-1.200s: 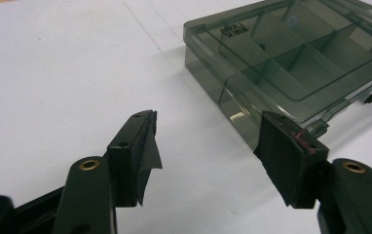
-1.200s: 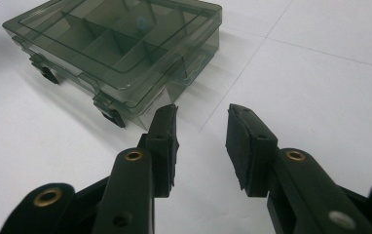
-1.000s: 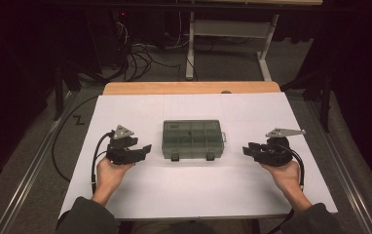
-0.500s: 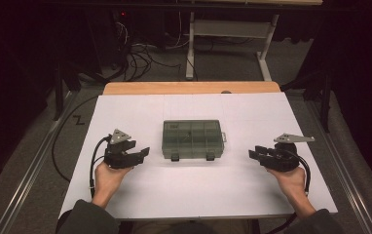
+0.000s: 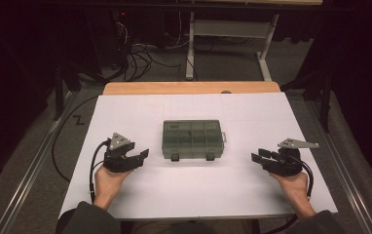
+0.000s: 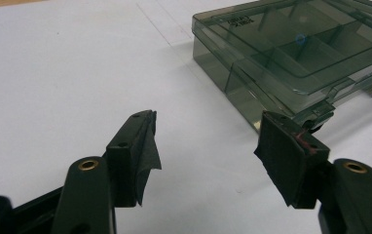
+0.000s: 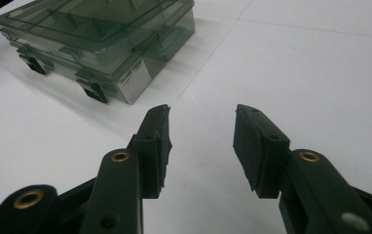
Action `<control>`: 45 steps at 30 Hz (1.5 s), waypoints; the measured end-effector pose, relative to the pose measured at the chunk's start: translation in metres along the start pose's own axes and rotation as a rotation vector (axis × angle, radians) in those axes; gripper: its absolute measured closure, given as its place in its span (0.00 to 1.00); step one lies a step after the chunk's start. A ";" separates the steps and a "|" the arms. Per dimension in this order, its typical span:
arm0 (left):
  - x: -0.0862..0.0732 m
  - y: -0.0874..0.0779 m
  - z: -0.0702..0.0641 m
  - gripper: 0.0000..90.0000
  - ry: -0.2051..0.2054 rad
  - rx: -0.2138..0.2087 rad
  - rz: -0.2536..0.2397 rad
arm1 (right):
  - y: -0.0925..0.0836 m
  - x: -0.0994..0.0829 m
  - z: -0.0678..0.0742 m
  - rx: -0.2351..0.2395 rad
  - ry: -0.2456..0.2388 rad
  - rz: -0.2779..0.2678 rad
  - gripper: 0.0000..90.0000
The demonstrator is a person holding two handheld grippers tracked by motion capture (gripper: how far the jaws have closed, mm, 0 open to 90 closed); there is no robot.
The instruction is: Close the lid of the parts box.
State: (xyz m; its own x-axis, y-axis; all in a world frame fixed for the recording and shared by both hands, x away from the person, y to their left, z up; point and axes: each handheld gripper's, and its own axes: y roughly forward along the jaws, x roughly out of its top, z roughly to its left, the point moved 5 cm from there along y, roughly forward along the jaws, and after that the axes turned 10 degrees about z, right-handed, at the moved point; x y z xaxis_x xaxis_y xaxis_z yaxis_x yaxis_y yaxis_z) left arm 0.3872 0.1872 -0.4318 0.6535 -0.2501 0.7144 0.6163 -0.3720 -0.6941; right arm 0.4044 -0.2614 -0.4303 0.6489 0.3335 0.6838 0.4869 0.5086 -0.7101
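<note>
Left gripper (image 5: pixel 142 156): black two-jaw tong held low over the sheet, jaws spread wide, nothing between them; in its own view the soft dark pads (image 6: pixel 147 146) look frayed at the edges. It stands to the left of the box, apart from it, pointing toward the near left corner.

Right gripper (image 5: pixel 258 158): the same build, jaws moderately wide and just been opening, with only bare sheet between the pads (image 7: pixel 160 141). It sits well to the right of the box, aimed back at it.

Item in hand: a smoke-grey translucent plastic compartment box (image 5: pixel 192 139), flat and rectangular, lid down, lying at the middle of the table. Inner dividers show through the lid; two dark latches (image 5: pixel 175 157) sit on the near edge, and a white label (image 7: pixel 134 75) is stuck on one side wall.

Surface: a smooth, matt white sheet (image 5: pixel 125 112) over a wooden table edge (image 5: pixel 189 87).

Assessment: approach stage; no contact yet. The next move likely calls for both tongs to close in on the box, one to steady it, one to work a latch. Hard, slick plastic; the grip may slide.
</note>
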 end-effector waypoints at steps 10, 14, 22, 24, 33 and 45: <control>-0.005 0.001 0.001 0.42 -0.011 -0.015 -0.010 | -0.001 -0.007 0.000 -0.010 0.000 -0.041 0.63; -0.006 0.001 0.000 0.42 -0.009 -0.015 -0.011 | -0.002 -0.009 -0.001 -0.018 0.002 -0.049 0.62; -0.011 0.002 0.001 0.41 -0.020 -0.014 -0.013 | -0.002 -0.015 -0.004 -0.026 0.001 -0.071 0.59; -0.012 0.002 0.001 0.41 -0.027 -0.015 -0.019 | -0.003 -0.016 -0.004 -0.030 0.000 -0.079 0.59; -0.017 0.001 0.003 0.40 -0.043 -0.014 -0.033 | -0.004 -0.024 -0.006 -0.047 -0.009 -0.089 0.56; -0.019 0.001 0.001 0.39 -0.053 -0.028 -0.046 | -0.006 -0.027 -0.006 -0.065 -0.023 -0.111 0.54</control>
State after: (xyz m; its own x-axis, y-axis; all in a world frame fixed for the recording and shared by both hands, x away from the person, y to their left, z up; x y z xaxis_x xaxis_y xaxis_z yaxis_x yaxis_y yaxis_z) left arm 0.3758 0.1930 -0.4458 0.6477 -0.1843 0.7393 0.6341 -0.4075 -0.6571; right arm 0.3871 -0.2786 -0.4457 0.5759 0.2964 0.7619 0.5924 0.4909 -0.6388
